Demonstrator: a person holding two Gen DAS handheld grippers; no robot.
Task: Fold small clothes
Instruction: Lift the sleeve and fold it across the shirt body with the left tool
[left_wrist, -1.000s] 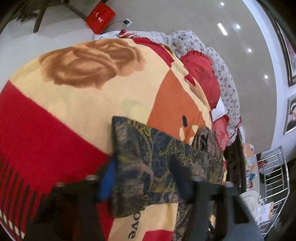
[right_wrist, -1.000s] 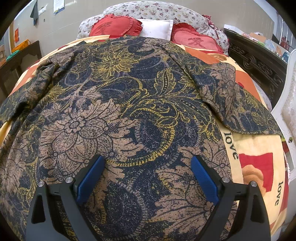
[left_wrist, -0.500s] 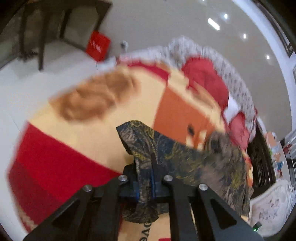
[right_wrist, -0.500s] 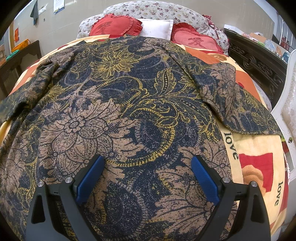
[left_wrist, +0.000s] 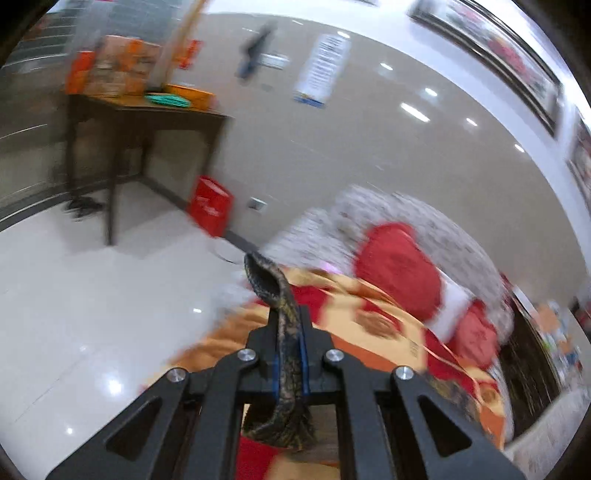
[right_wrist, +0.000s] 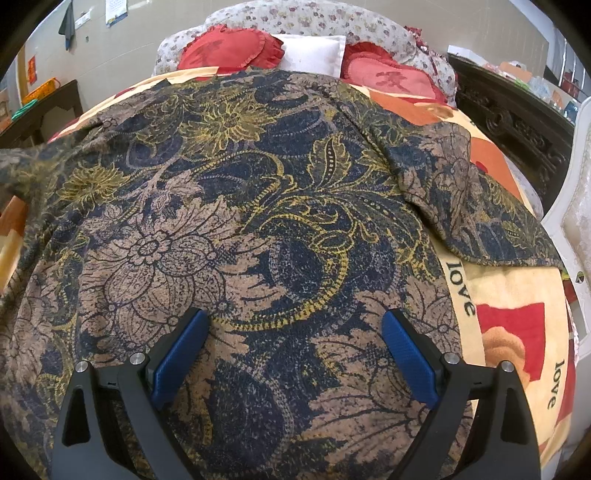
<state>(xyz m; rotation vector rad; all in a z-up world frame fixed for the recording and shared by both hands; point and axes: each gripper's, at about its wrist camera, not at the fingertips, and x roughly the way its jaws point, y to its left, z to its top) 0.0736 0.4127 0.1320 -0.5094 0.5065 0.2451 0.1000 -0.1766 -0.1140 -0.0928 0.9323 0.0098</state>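
A dark blue, tan and yellow floral garment (right_wrist: 258, 229) lies spread over the bed's red and cream blanket (right_wrist: 517, 325). My right gripper (right_wrist: 295, 336) is open, its blue pads resting on the cloth near the lower hem. In the left wrist view my left gripper (left_wrist: 290, 332) is shut on a corner of the same garment (left_wrist: 273, 288), which sticks up between the pads and hangs below them, lifted high above the bed. In the right wrist view the left sleeve (right_wrist: 22, 166) is pulled up and off to the left edge.
Red heart cushions (right_wrist: 229, 48) and a white pillow (right_wrist: 314, 55) lie at the bed's head. A dark wooden headboard (right_wrist: 517, 122) runs along the right. A dark side table (left_wrist: 140, 122) with boxes and a red bag (left_wrist: 210, 206) stand on the white floor.
My left gripper shut on the garment's corner and rose well above the bed, tilting up toward the room. The sleeve lifted with it. The right gripper stayed put.
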